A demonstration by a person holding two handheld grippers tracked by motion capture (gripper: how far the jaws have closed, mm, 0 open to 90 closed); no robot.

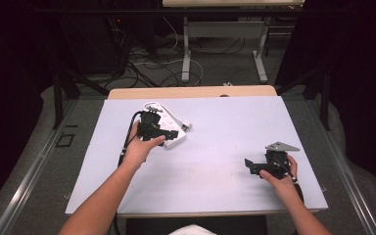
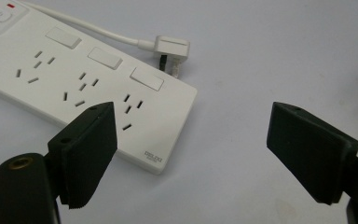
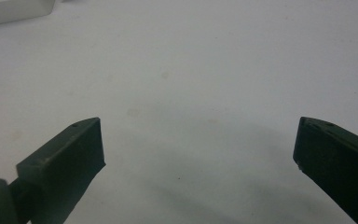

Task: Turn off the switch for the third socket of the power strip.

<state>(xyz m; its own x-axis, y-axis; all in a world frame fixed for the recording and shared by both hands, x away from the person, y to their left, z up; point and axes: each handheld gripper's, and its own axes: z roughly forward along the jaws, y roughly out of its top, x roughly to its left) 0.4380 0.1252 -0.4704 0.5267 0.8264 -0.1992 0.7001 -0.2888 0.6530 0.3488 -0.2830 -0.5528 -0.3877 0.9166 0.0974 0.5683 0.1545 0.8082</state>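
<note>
A white power strip lies at the back left of the white table mat; it has three socket switches and a main button with a red light. Its white cord ends in a plug that lies on the mat beside the strip's end. My left gripper hovers open just over the strip's near end, with nothing between its jaws. At the right front, my right gripper is held low over bare mat, open and holding nothing. A corner of the strip shows at the top left of the right gripper view.
The mat covers a wooden table whose back edge shows beyond it. Behind the table are another desk's legs and loose cables on the floor. Dark curtains stand on both sides.
</note>
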